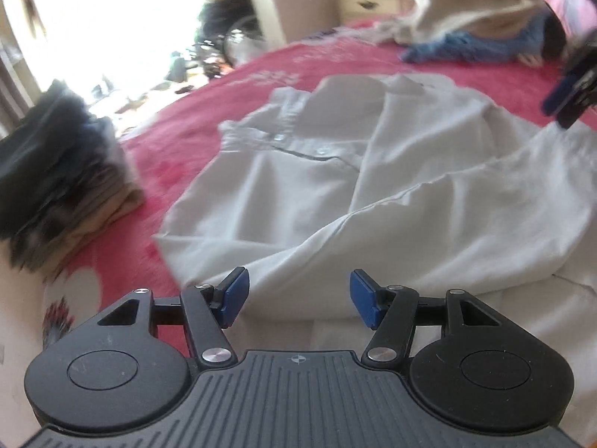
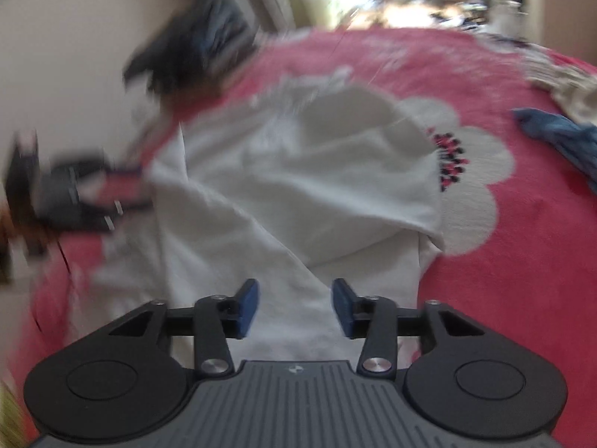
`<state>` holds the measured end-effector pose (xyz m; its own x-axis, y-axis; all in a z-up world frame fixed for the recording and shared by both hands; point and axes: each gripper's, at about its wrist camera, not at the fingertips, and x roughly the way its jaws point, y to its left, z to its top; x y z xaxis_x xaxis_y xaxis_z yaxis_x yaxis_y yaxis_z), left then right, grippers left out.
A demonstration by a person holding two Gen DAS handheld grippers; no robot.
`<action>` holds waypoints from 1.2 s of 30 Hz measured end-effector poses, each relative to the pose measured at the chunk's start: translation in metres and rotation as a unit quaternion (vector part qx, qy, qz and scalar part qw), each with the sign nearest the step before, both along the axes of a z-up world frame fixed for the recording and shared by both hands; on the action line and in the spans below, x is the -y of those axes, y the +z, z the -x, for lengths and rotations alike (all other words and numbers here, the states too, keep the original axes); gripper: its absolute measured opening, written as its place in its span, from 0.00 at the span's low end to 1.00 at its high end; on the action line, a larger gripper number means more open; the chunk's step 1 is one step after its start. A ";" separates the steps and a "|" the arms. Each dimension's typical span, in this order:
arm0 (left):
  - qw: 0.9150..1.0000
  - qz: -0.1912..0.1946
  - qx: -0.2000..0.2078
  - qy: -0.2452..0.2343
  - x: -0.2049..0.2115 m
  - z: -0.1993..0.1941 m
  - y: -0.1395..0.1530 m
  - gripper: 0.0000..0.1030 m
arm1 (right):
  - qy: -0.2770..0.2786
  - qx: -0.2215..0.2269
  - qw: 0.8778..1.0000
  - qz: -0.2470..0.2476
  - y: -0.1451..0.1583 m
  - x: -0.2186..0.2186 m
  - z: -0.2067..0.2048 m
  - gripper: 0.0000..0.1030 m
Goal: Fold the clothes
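A white button-up shirt [image 1: 373, 171] lies spread and partly folded on a pink flowered bedspread [image 1: 179, 138]. My left gripper [image 1: 298, 298] hovers over the shirt's near edge, open, nothing between its blue pads. In the left wrist view the right gripper [image 1: 571, 89] shows blurred at the far right edge, above the shirt. In the right wrist view the same shirt [image 2: 298, 186] fills the centre with a sleeve folded across it. My right gripper [image 2: 294, 308] is open over the cloth, holding nothing. The left gripper [image 2: 74, 201] appears blurred at the left edge of the shirt.
A stack of folded dark and tan clothes [image 1: 56, 171] sits at the left of the bed. A heap of beige and blue garments [image 1: 466, 30] lies at the far side, seen as blue cloth [image 2: 559, 138] in the right wrist view. A nightstand [image 1: 369, 3] stands beyond.
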<state>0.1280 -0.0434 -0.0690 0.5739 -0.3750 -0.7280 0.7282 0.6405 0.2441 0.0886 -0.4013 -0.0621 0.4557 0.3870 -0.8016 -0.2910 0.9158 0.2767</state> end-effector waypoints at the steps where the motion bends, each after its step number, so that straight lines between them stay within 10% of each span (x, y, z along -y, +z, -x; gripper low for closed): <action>1: 1.000 -0.004 -0.002 -0.008 0.002 -0.004 0.000 0.58 | 0.018 -0.011 1.000 0.007 -0.006 -0.003 -0.007 0.50; 11: 0.997 -0.011 -0.029 -0.067 0.023 -0.038 -0.001 0.57 | 0.177 -0.085 0.978 0.070 -0.035 -0.035 -0.039 0.50; 18: 0.991 -0.025 -0.045 -0.120 0.034 -0.035 -0.010 0.43 | 0.224 -0.098 0.963 0.114 -0.037 -0.053 -0.028 0.07; 22: 0.991 -0.021 -0.038 -0.128 0.034 -0.028 -0.013 0.26 | 0.239 -0.070 0.959 0.136 -0.020 -0.064 -0.017 0.02; 29: 0.996 0.036 -0.009 -0.077 0.012 -0.029 0.001 0.01 | 0.223 0.085 0.949 0.204 0.051 -0.082 -0.011 0.02; 36: 0.991 0.122 0.056 -0.017 -0.028 -0.018 0.047 0.00 | 0.177 0.309 0.883 0.305 0.131 -0.100 0.013 0.02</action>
<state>0.1457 -0.0158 -0.0220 0.6300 -0.5523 -0.5460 0.7273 0.6661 0.1655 0.0753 -0.3008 0.0692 0.8159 0.1747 -0.5512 -0.5122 0.6608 -0.5486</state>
